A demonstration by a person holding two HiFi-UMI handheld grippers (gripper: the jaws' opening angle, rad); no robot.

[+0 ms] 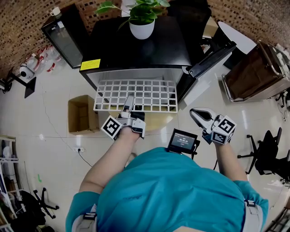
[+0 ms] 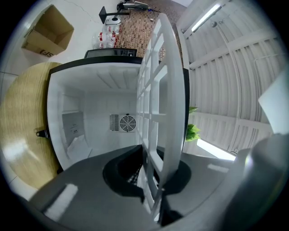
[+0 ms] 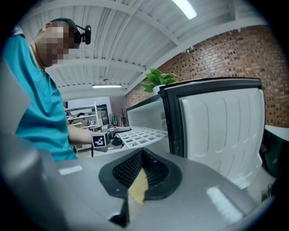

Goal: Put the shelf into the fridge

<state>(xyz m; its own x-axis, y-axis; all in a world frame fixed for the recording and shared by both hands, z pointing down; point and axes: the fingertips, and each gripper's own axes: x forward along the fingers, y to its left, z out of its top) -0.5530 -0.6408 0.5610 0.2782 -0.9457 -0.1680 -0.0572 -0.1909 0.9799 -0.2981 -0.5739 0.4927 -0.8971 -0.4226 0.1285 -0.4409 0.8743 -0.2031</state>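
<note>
While partly inside open fridge (image 1: 113, 50), white shelf (image 1: 136, 95)

Brick wall (image 1: 253, 18), glossy white floor (image 1: 45, 113), open cardboard box (image 1: 81, 115), black office chair (image 1: 266, 152), ceiling strip lights (image 3: 185, 8)

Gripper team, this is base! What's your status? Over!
Left gripper shut on white plastic grid shelf, at mouth of open black mini fridge. Right gripper shut, empty. Nothing seen blocking the opening.

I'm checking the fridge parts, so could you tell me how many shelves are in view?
1: the white shelf, clamped in the left gripper at the fridge opening. Others may be hidden inside.
</note>
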